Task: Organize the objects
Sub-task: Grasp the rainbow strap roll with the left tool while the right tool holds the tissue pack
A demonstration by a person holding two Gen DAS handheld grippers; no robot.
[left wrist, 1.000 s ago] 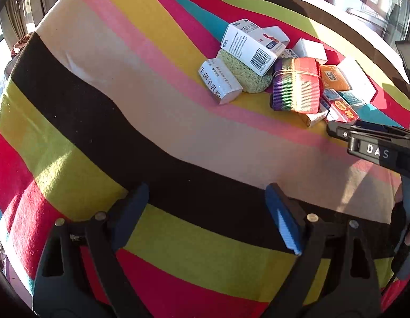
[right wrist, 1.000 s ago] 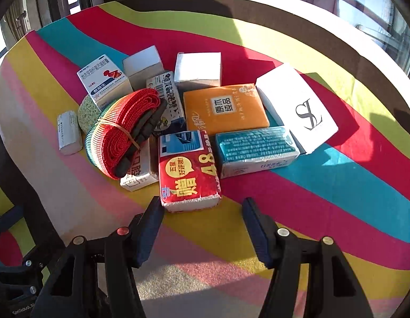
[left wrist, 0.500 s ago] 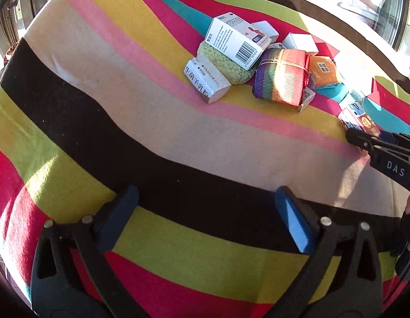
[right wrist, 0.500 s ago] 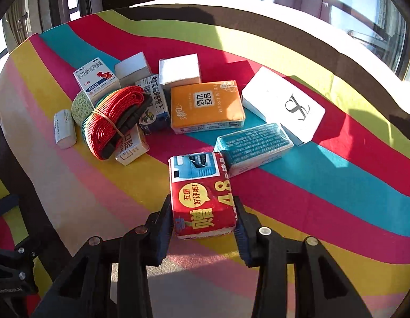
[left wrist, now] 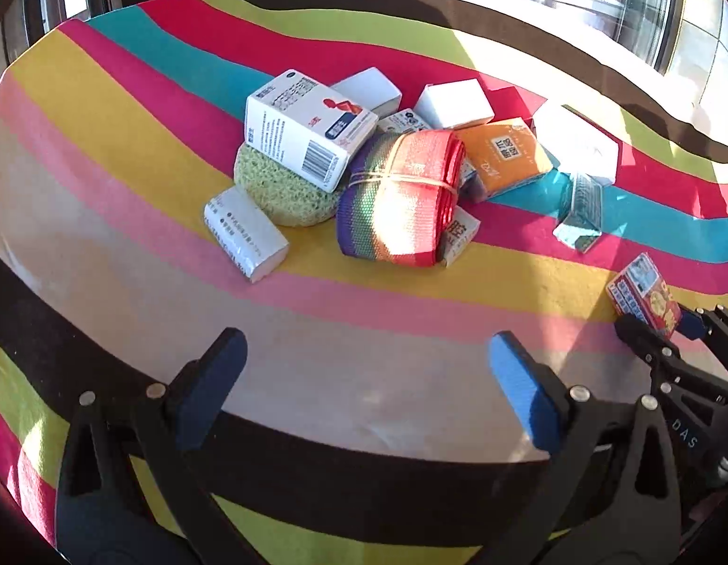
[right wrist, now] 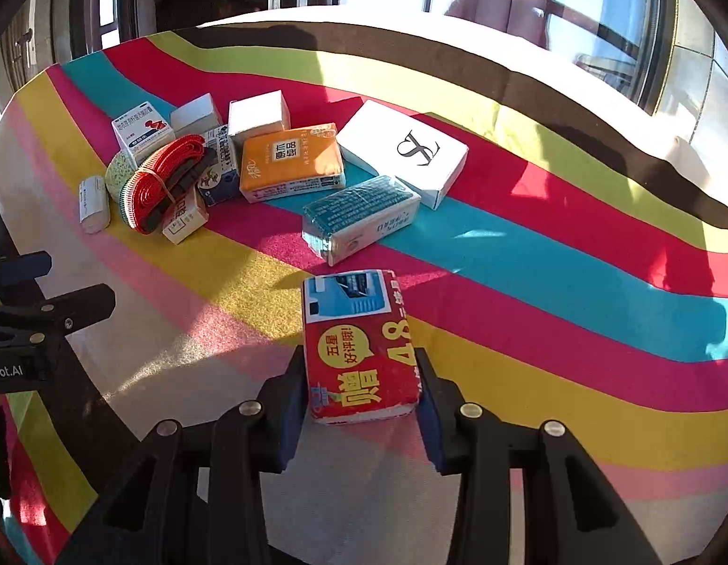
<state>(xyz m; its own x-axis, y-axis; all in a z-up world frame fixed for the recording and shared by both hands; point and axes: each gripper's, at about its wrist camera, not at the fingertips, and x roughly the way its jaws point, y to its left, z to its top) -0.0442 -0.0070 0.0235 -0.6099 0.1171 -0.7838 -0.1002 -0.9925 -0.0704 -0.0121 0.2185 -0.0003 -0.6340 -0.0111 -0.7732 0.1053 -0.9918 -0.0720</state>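
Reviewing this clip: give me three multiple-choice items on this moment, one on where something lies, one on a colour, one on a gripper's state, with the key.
1. Where does the white box with the barcode lie?
A. on the green sponge
B. under the orange pack
C. alone on the black stripe

2. What colour is the main face of the pack in the right gripper?
A. green
B. red
C. white

3. How does the left gripper stand?
A. shut on the sponge
B. shut on the rolled strap
C. open, holding nothing

Key: 1 A, the box leans on top of the sponge; 2 B, the red pack sits between the pads; 3 C, only tablecloth shows between its wide-apart fingers.
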